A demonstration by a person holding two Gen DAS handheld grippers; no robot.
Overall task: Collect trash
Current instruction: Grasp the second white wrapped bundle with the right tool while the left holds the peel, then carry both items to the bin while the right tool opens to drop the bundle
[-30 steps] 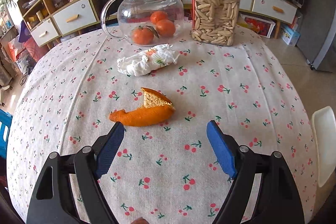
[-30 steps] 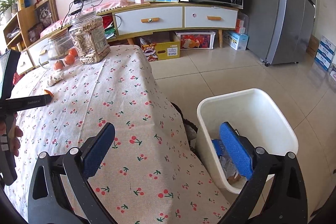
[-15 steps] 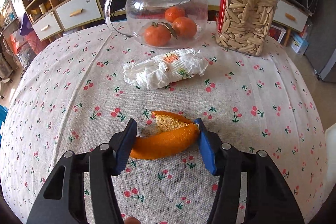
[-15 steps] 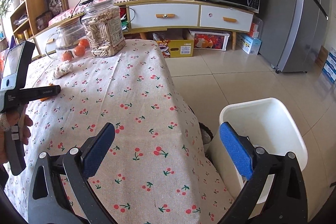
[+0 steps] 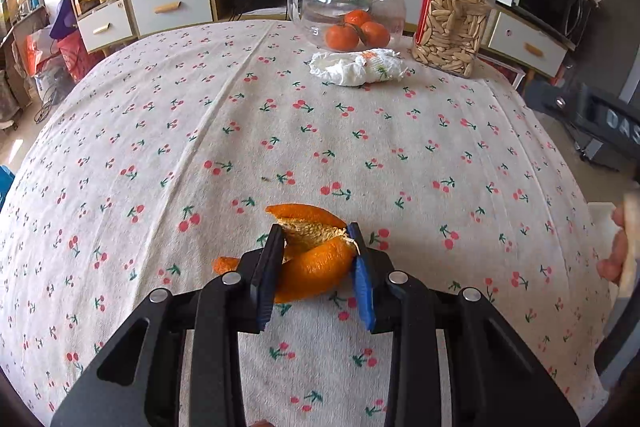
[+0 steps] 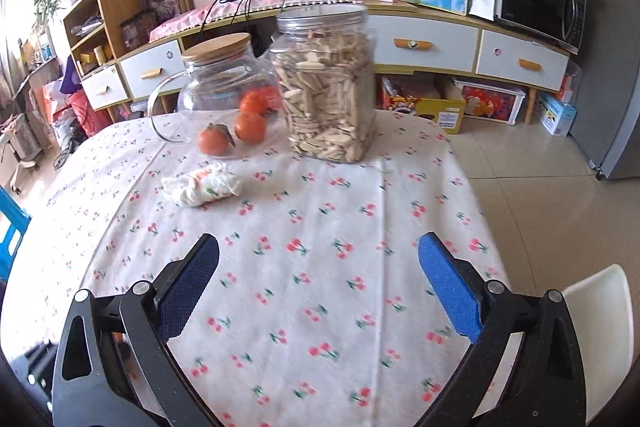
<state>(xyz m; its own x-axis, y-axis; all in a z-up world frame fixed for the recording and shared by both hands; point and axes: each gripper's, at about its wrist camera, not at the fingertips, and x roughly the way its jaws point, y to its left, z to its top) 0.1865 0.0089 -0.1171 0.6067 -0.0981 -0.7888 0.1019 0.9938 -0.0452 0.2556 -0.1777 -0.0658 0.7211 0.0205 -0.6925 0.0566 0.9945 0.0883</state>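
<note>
An orange peel (image 5: 316,263) lies low over the cherry-print tablecloth (image 5: 200,107), between the blue pads of my left gripper (image 5: 315,233). Its jaws are closing and both pads press on the peel, one end sticking out to the left. Farther back, a crumpled white wrapper (image 5: 358,67) sits in front of the glass teapot. My right gripper (image 6: 319,241) hangs open and empty above the cloth, the wrapper (image 6: 202,185) ahead of it and to the left. The white bin's rim (image 6: 600,307) shows at the lower right, beyond the table's edge.
A glass teapot (image 6: 224,95) holding tangerines and a tall jar of pale seeds (image 6: 328,87) stand at the table's far side. The table's right edge drops to tiled floor (image 6: 540,187). In the left wrist view a person's hand (image 5: 612,259) shows at the right.
My left gripper came down around the orange peel, shut on it and drew back from the jars. My right gripper swung from over the bin to above the table, facing the wrapper.
</note>
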